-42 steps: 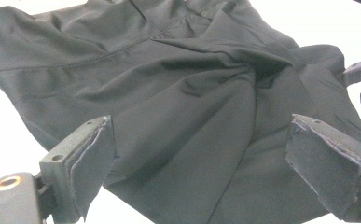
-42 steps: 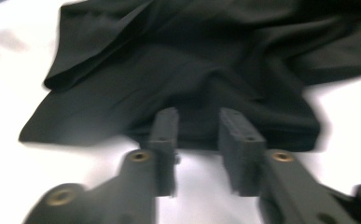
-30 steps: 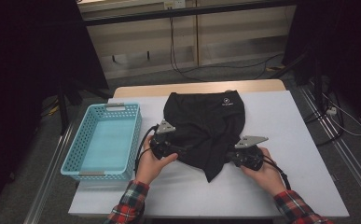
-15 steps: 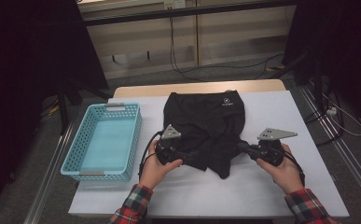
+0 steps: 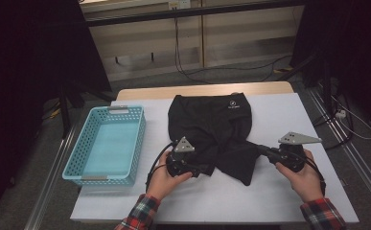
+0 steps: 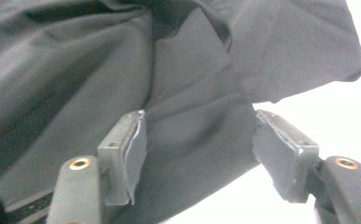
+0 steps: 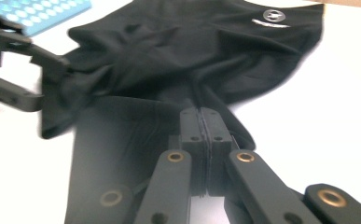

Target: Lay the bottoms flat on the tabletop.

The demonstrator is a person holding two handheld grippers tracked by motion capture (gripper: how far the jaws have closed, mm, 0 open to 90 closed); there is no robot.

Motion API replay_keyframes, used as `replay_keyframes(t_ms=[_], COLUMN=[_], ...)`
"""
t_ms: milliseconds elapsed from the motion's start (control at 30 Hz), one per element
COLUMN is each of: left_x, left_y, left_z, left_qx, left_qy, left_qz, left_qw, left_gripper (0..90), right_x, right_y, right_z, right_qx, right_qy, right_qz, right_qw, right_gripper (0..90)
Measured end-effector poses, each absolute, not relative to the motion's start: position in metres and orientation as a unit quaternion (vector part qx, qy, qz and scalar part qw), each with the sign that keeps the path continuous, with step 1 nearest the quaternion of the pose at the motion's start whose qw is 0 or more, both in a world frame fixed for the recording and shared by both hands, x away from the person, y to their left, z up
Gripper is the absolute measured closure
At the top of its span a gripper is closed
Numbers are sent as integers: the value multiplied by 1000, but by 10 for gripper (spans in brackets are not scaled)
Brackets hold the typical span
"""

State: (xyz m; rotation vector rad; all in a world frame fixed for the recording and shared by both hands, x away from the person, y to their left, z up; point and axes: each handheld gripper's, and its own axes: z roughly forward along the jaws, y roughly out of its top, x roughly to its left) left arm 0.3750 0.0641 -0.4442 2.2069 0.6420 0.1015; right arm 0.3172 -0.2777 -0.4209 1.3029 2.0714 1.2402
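A black garment [image 5: 212, 120] with a small white logo lies crumpled mid-table. My left gripper [image 5: 204, 168] points right at its near-left hem. In the left gripper view the jaws have just been closing; the left gripper [image 6: 199, 133] has a fold of the garment [image 6: 99, 60] between its pads, which still stand apart. My right gripper [image 5: 261, 150] is shut on the garment's near-right part, stretching it to the right. In the right gripper view the right gripper [image 7: 201, 114] pinches the black garment [image 7: 178, 51], and the left gripper [image 7: 52, 81] shows at the far left.
A light blue plastic basket [image 5: 140, 143] stands empty on the left of the white table [image 5: 279, 110], also seen as the basket [image 7: 43, 11] in the right gripper view. Bare tabletop lies right of the garment and along the near edge. Cables run on the floor behind.
My right gripper moved right and a little up, drawing a flap of the garment out with it. My left gripper slid in onto the hem and its jaws narrowed.
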Motion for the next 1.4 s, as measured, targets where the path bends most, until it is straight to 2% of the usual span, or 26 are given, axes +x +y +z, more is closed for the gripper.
replay_keyframes(t_ms=[300,333,500,633,700,767,900,967,1067,1200,1267,1367,1400], left_x=[375,374,376,379,383,386,391,393,393,393,393,392,392], left_y=[63,63,67,76,87,99,118,125,132,134,132,127,125], left_z=[-449,-448,-446,-438,-429,-421,-412,-408,-403,-402,-403,-404,-405], left_qx=[889,890,891,887,875,862,840,832,821,818,820,824,826], left_qy=[253,254,270,285,299,314,340,349,358,360,359,352,349], left_qz=[22,18,4,23,36,37,42,48,54,53,52,48,49], left_qw=[381,379,366,361,378,396,421,429,441,445,443,441,440], left_gripper=[722,742,888,900,900,900,900,900,900,900,900,900,900], right_x=[319,319,317,316,315,313,312,311,310,310,311,313,314], right_y=[-273,-270,-257,-245,-240,-233,-220,-214,-205,-198,-197,-197,-198], right_z=[-431,-431,-430,-429,-429,-430,-435,-437,-441,-450,-452,-453,-453], right_qx=[457,455,435,420,408,399,373,357,339,327,327,327,328], right_qy=[756,757,769,777,781,789,812,824,838,856,856,858,858], right_qz=[430,430,429,431,440,438,425,420,411,385,385,379,378], right_qw=[187,186,189,186,174,166,146,134,117,108,109,116,115], right_gripper=[871,839,565,462,460,480,560,632,679,672,703,871,899])
